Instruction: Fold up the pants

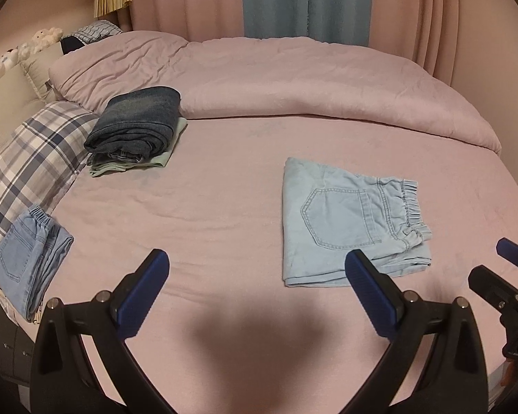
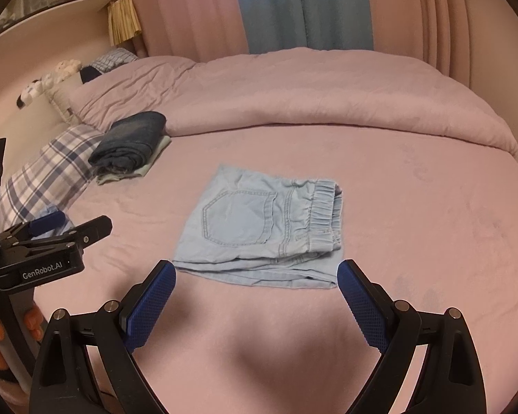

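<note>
Light blue denim pants [image 1: 342,224] lie folded into a compact rectangle on the pink bed sheet [image 1: 207,207], back pocket up, elastic waistband to the right. They also show in the right wrist view [image 2: 259,231]. My left gripper [image 1: 257,276] is open and empty, above the sheet just left of the pants' near edge. My right gripper [image 2: 257,284] is open and empty, just short of the pants' near edge. Each gripper shows at the side of the other's view: the right one [image 1: 500,276], the left one [image 2: 62,231].
A folded stack of dark jeans over a pale green garment [image 1: 134,127] sits at the back left. Another folded light denim piece [image 1: 27,258] lies on a plaid pillow [image 1: 34,158] at the left. A rolled pink duvet [image 1: 293,89] runs across the back.
</note>
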`<state>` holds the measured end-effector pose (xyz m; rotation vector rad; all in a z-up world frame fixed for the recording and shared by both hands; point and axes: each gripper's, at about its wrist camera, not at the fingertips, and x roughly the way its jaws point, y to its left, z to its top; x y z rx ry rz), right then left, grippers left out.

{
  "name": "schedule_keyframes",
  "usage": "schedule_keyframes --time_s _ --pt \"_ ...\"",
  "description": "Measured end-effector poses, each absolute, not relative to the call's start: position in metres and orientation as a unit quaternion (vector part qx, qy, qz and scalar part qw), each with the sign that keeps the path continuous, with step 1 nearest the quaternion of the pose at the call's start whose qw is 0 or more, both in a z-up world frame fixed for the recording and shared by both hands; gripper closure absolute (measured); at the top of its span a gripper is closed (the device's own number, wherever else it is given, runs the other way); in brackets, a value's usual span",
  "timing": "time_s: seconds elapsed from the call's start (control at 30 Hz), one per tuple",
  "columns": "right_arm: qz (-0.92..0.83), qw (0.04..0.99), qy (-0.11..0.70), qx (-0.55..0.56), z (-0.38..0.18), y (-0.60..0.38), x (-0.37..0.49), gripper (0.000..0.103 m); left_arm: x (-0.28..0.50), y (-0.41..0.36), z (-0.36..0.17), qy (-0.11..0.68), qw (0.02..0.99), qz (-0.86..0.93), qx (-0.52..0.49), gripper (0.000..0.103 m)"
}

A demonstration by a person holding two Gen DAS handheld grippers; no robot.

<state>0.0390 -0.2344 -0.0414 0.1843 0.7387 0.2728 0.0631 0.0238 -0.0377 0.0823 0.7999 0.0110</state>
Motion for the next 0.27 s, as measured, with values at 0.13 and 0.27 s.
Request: schedule_keyframes --time_s 0.13,0.27 --pt "0.13 0.921 0.357 0.089 -0.0399 -0.2351 0.0398 0.008 0.062 0.0215 -0.0379 0.392 0.919 -0.003 0.044 0.001" --pt "0.131 0.921 0.357 0.088 -0.0399 -0.2346 0.0401 0.008 0.0608 0.0194 -0.0381 0.396 0.917 -0.008 0.044 0.001"
